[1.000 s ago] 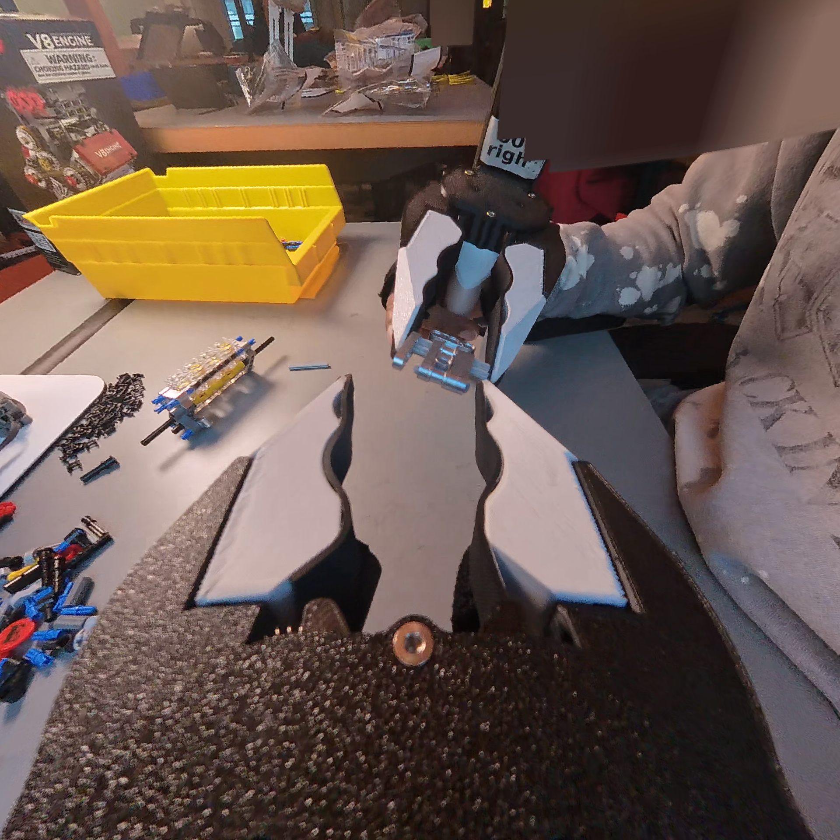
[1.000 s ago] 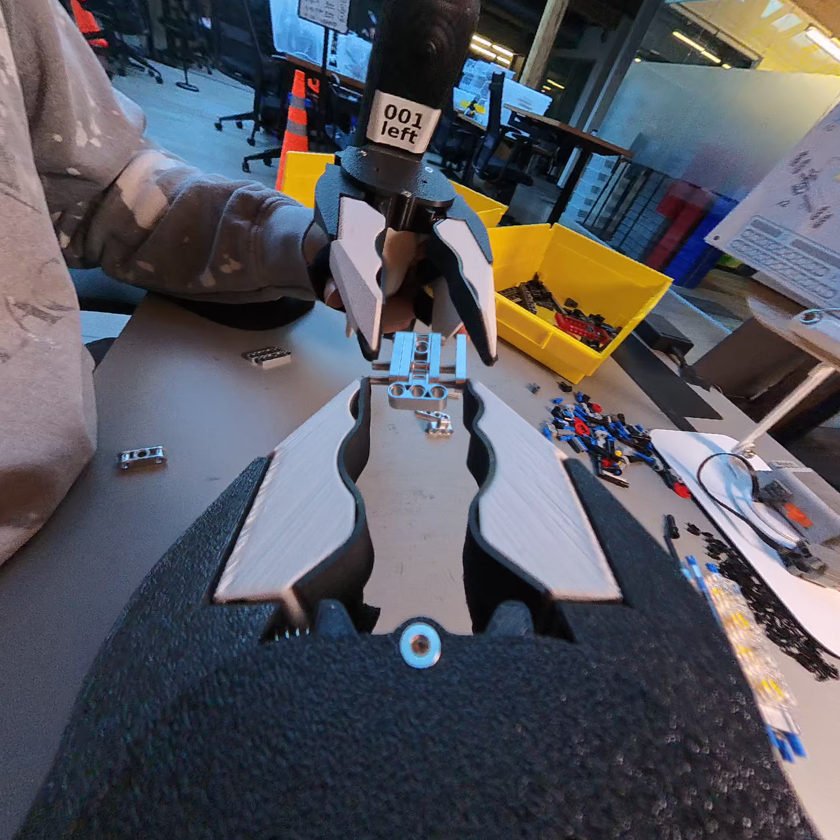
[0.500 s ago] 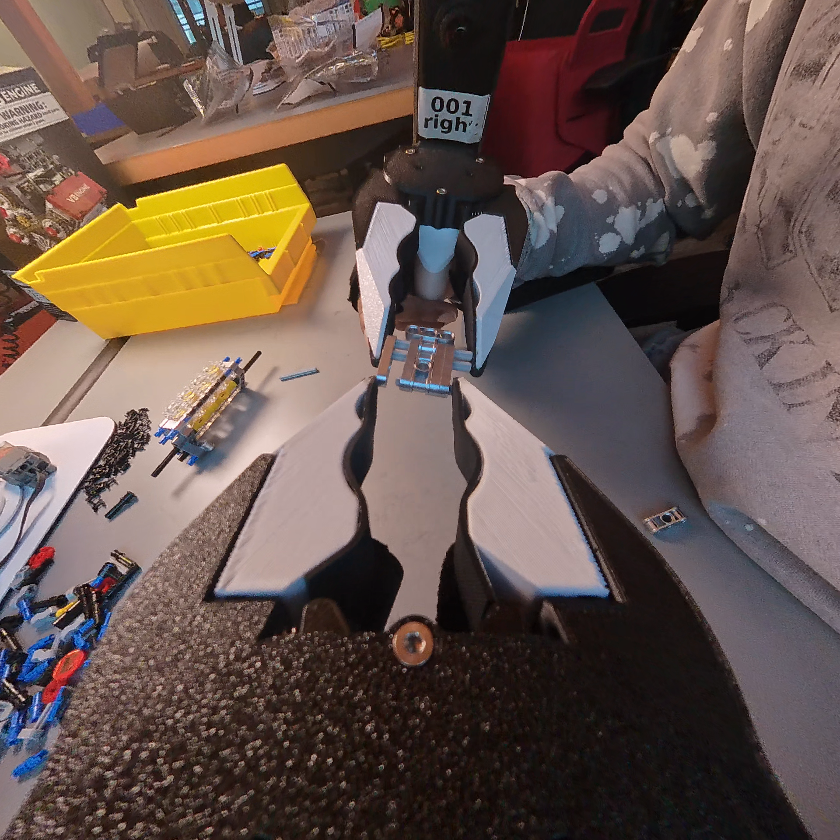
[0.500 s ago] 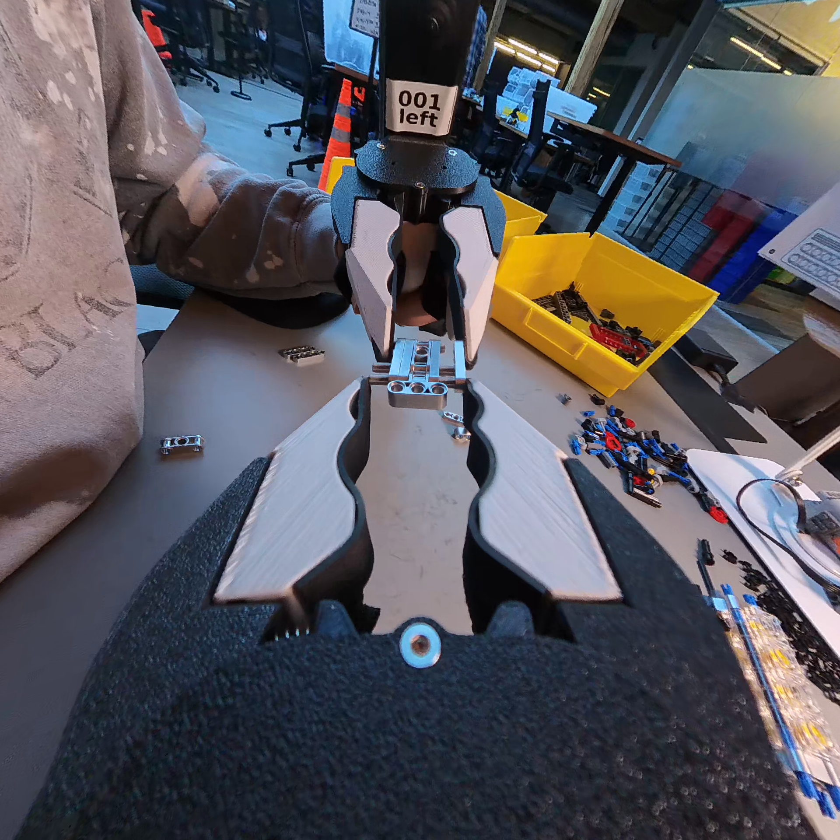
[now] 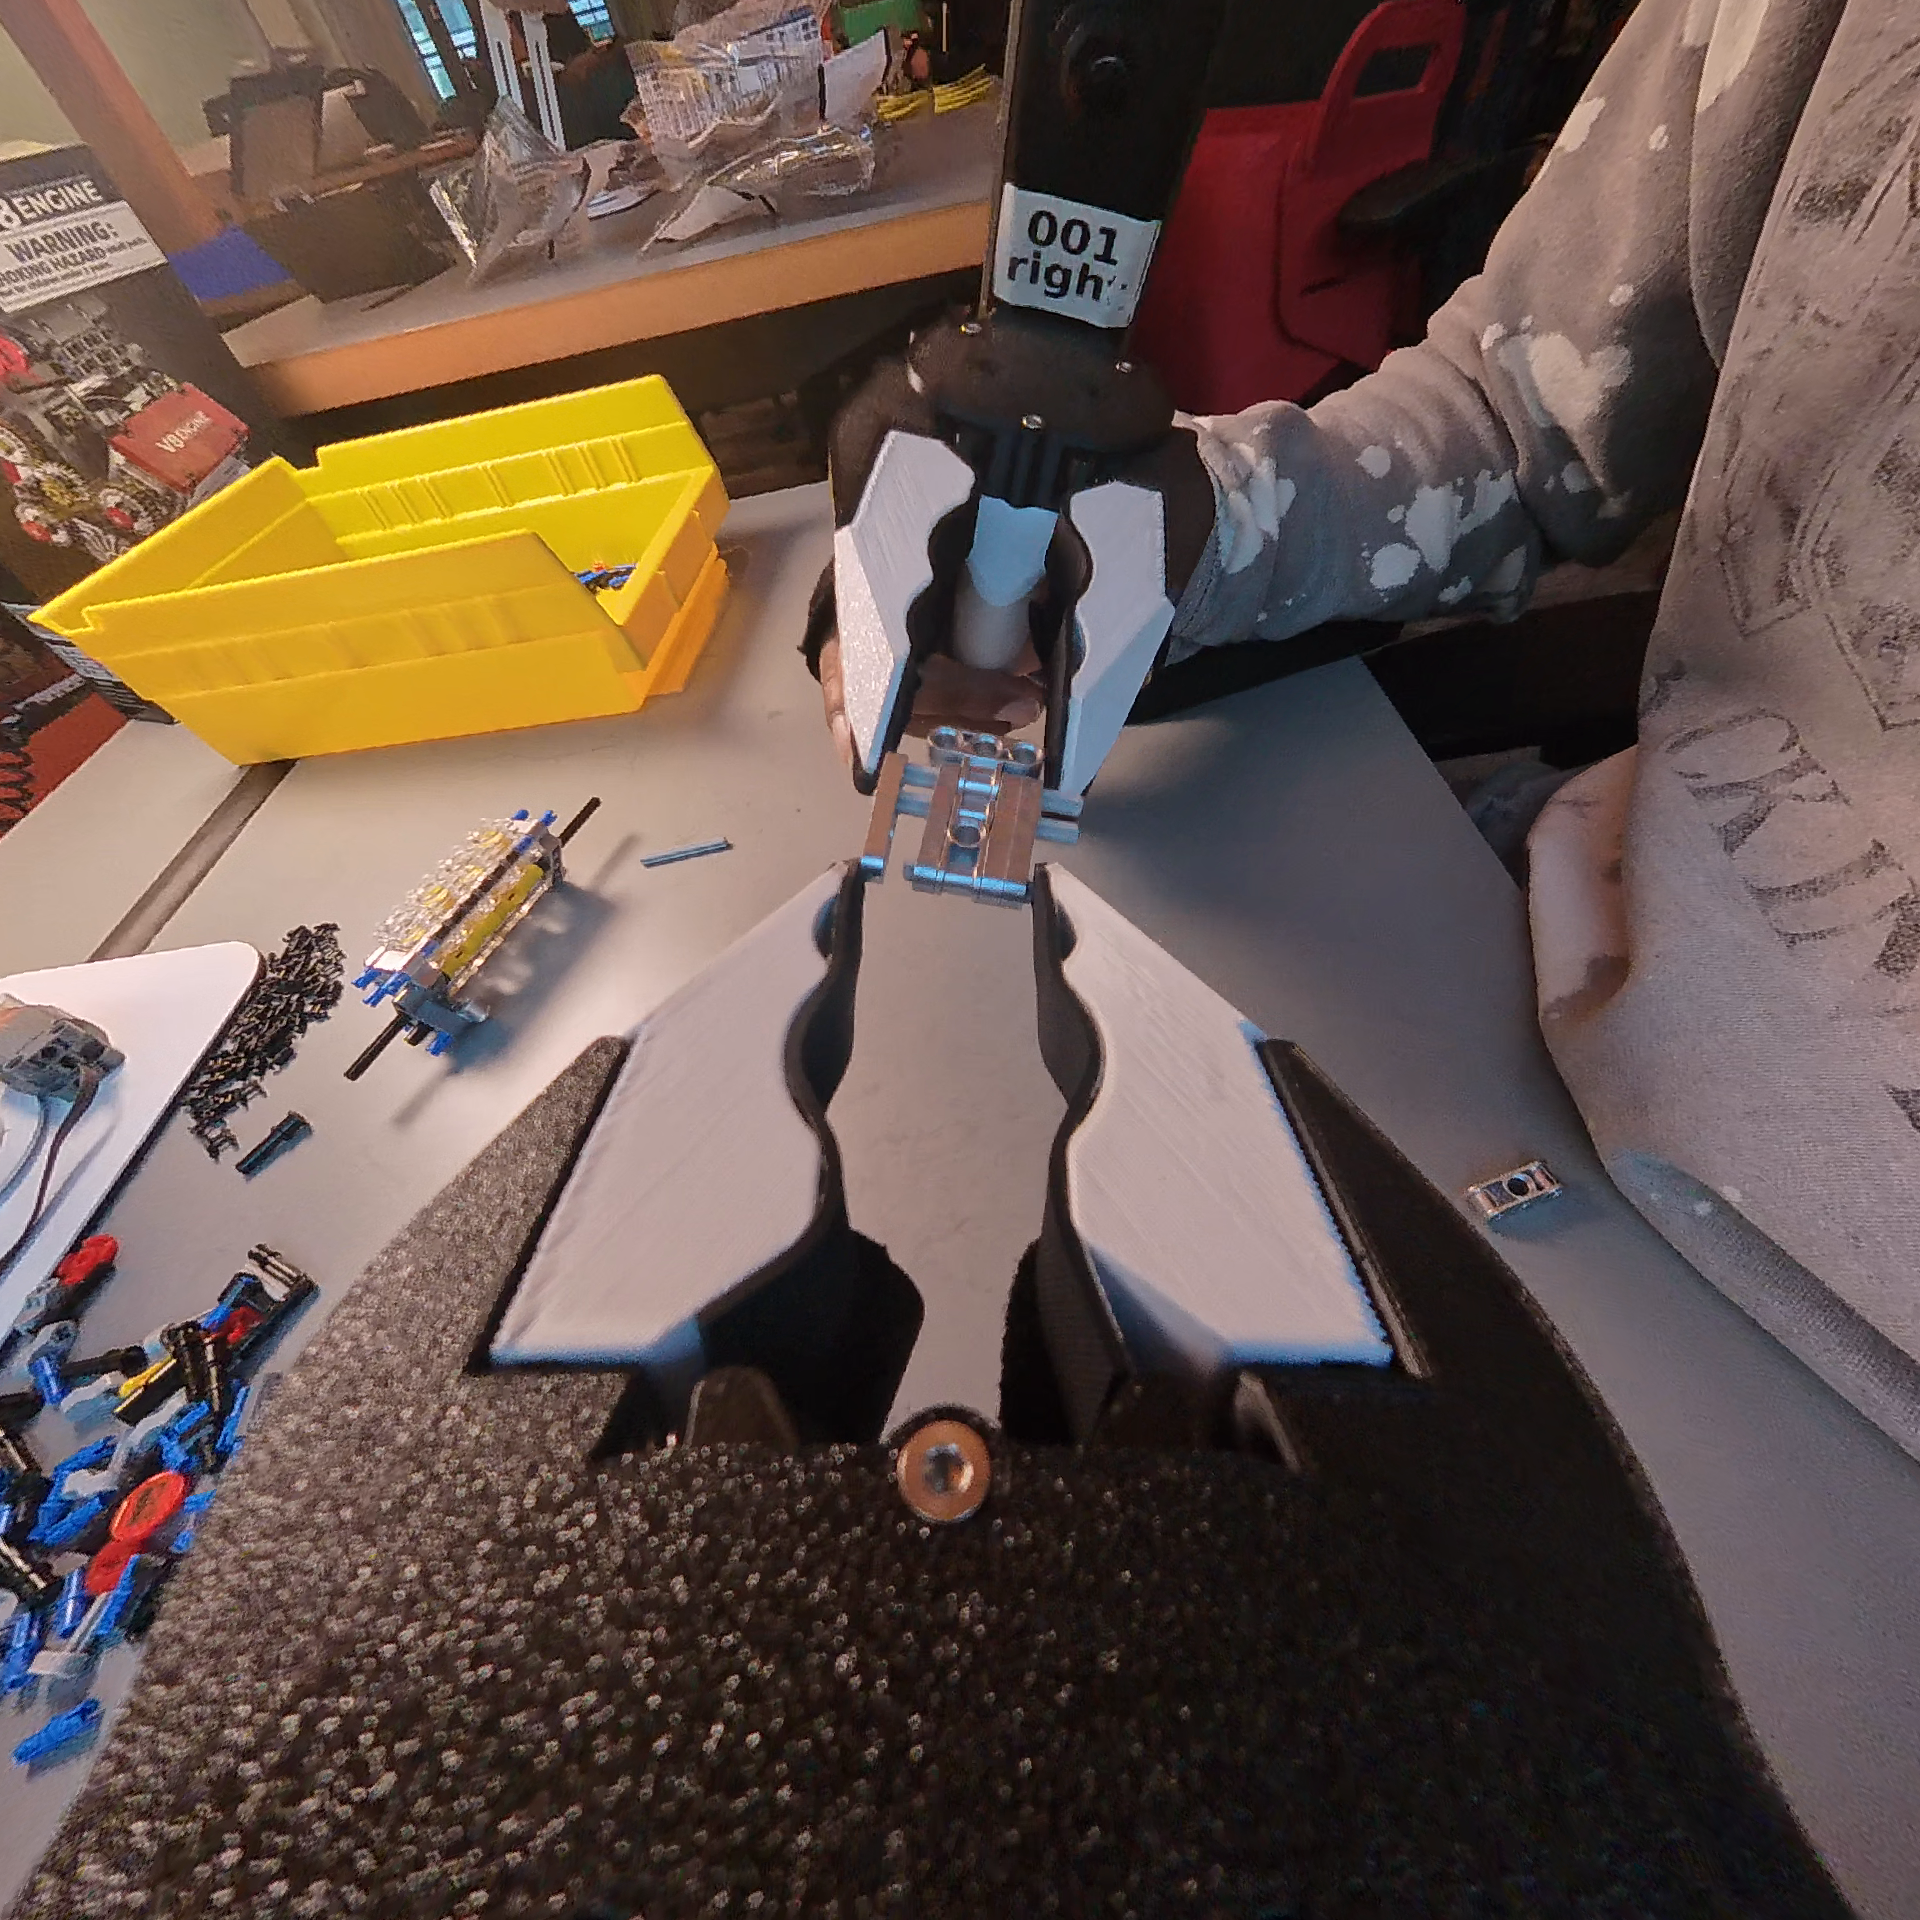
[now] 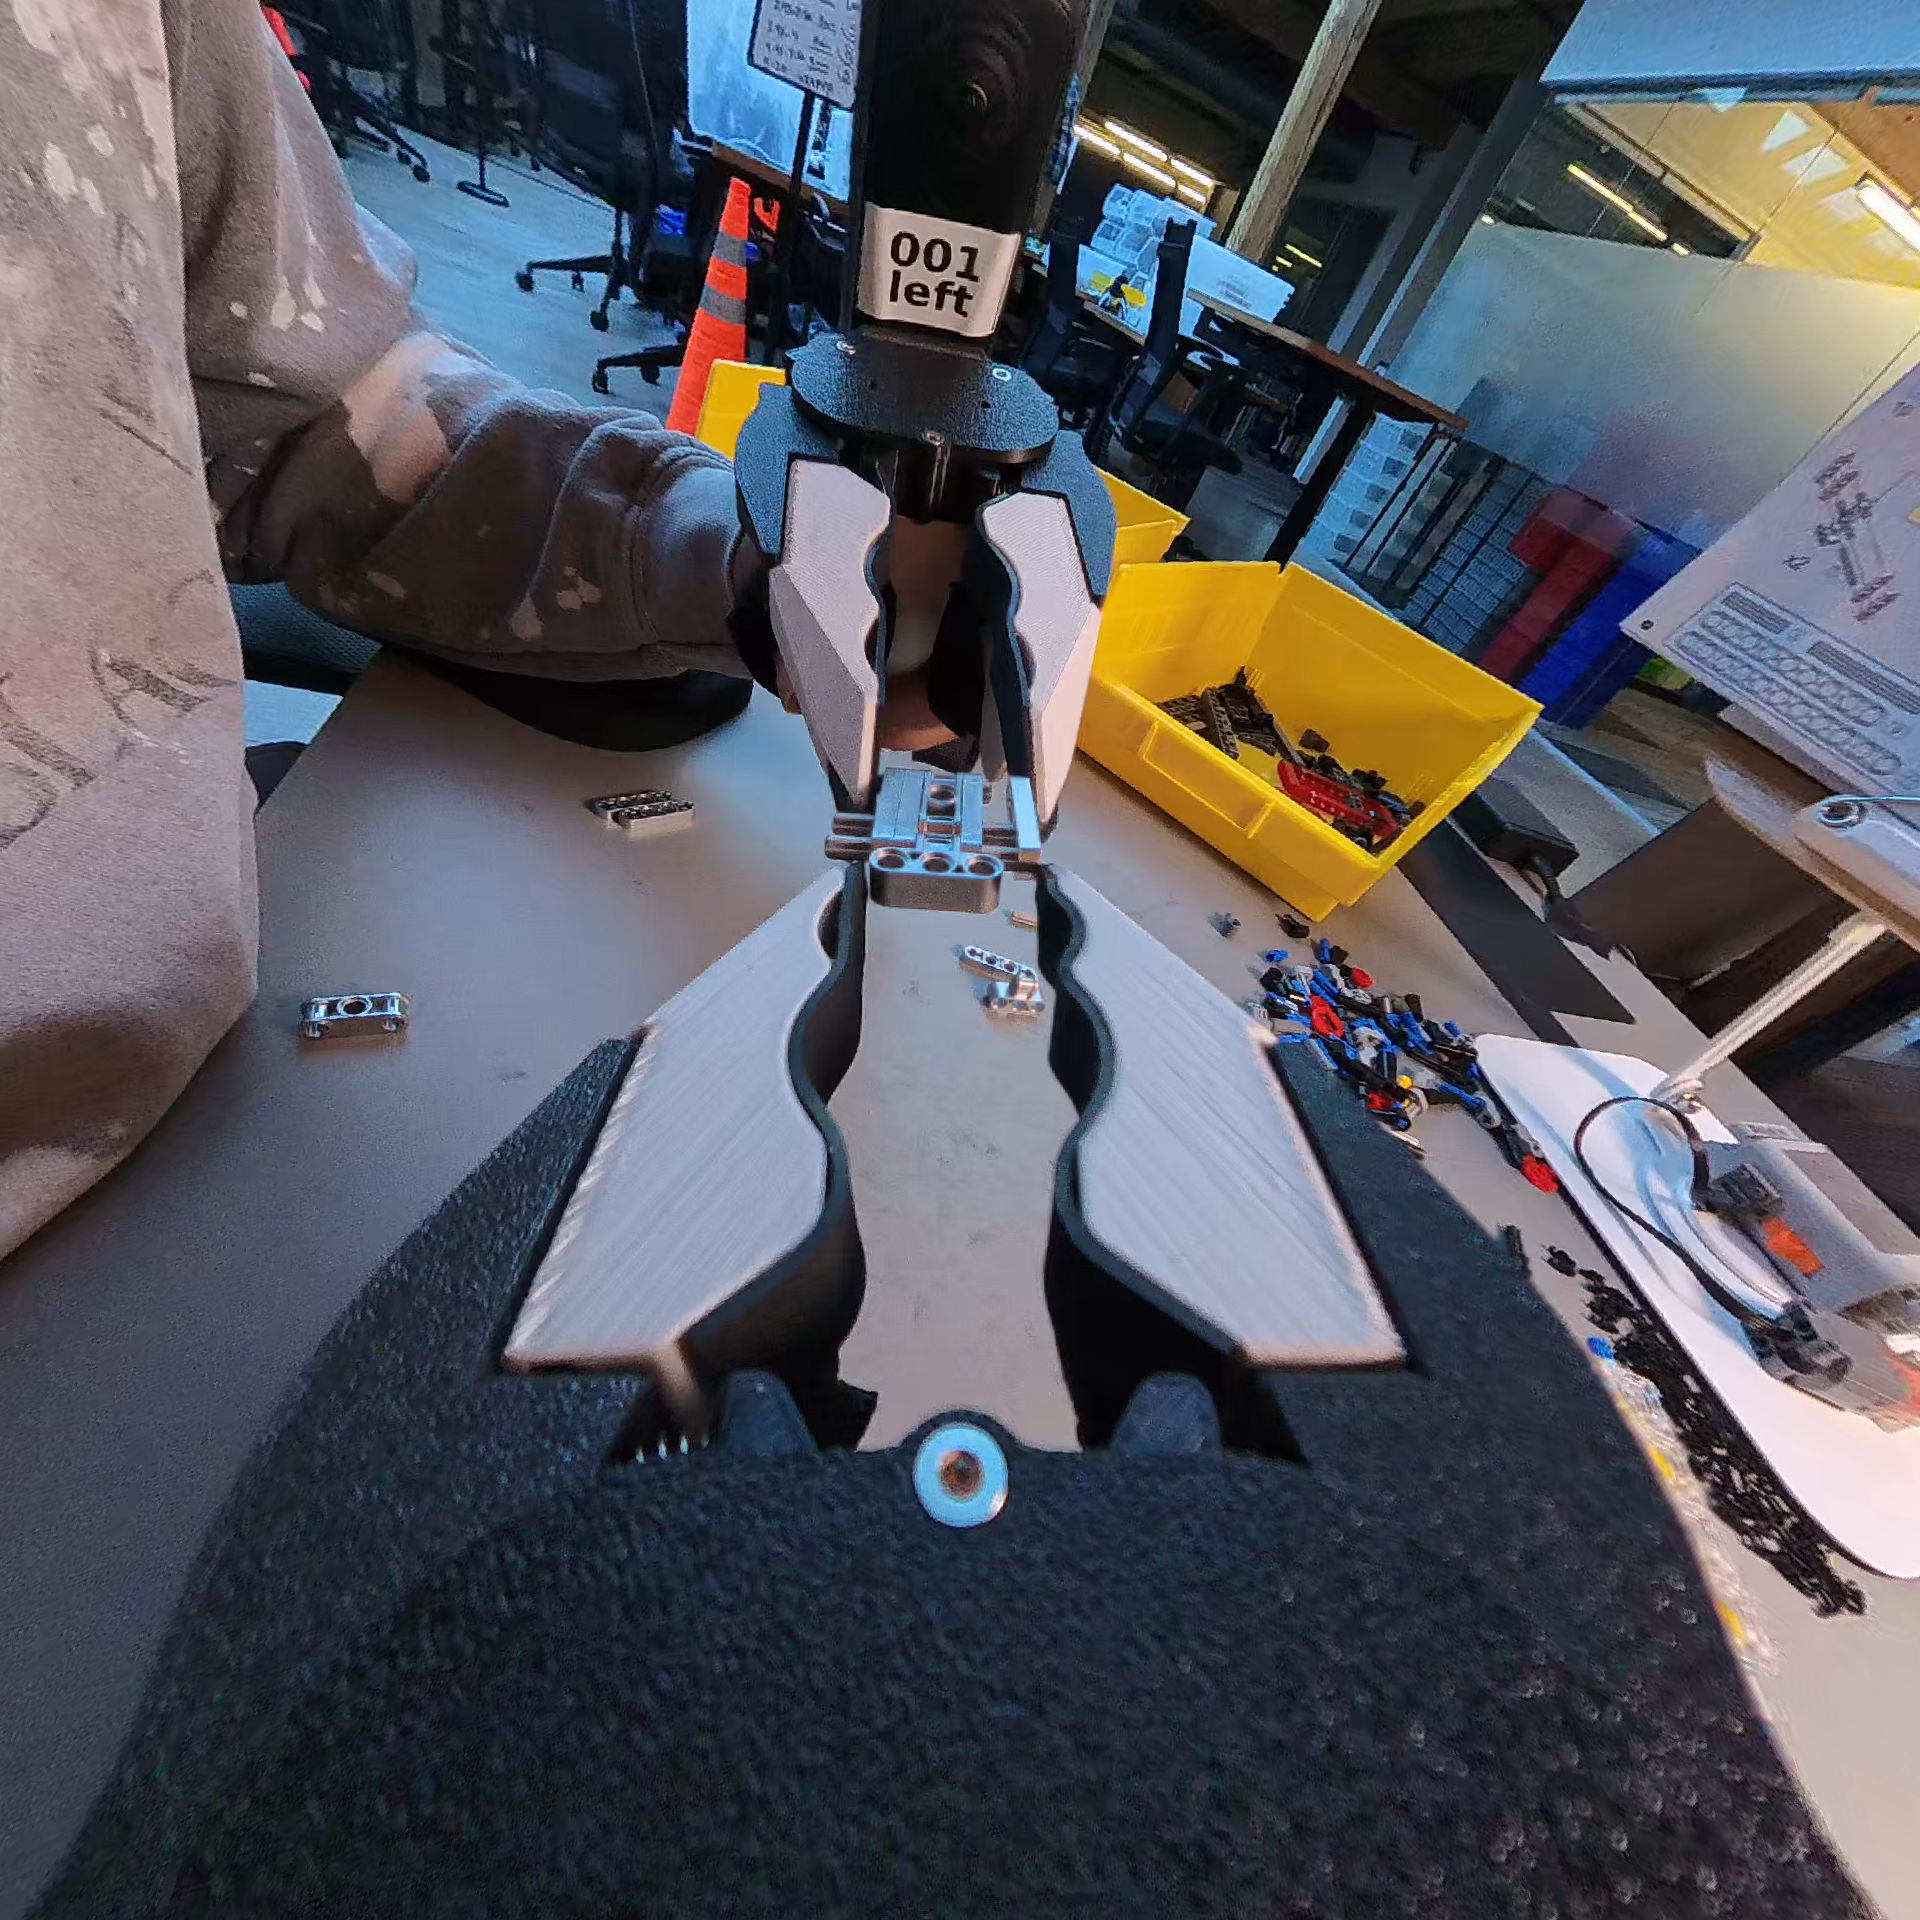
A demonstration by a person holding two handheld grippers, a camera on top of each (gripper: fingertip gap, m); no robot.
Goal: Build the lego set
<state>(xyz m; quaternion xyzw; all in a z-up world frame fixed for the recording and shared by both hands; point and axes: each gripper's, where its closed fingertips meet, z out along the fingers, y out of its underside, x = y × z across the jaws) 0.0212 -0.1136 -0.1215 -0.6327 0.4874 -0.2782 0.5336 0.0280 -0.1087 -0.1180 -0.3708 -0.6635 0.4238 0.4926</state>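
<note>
Facing tools (image 5: 951,878) over cluttered grey table (image 5: 1299,831).

Workshop: yellow parts bins (image 6: 1340,717), office chairs (image 6: 582,249), traffic cone (image 6: 722,301).

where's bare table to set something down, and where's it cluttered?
Free: the grey table between the right gripper and the sleeve side, bar one small grey piece. Also between the yellow bin and the clear cylinder block. Crowded: the black pin pile and the loose blue, red and black parts.

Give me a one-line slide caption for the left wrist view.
Two grippers, left and right, grip one silver plastic beam assembly above a grey table.
</note>
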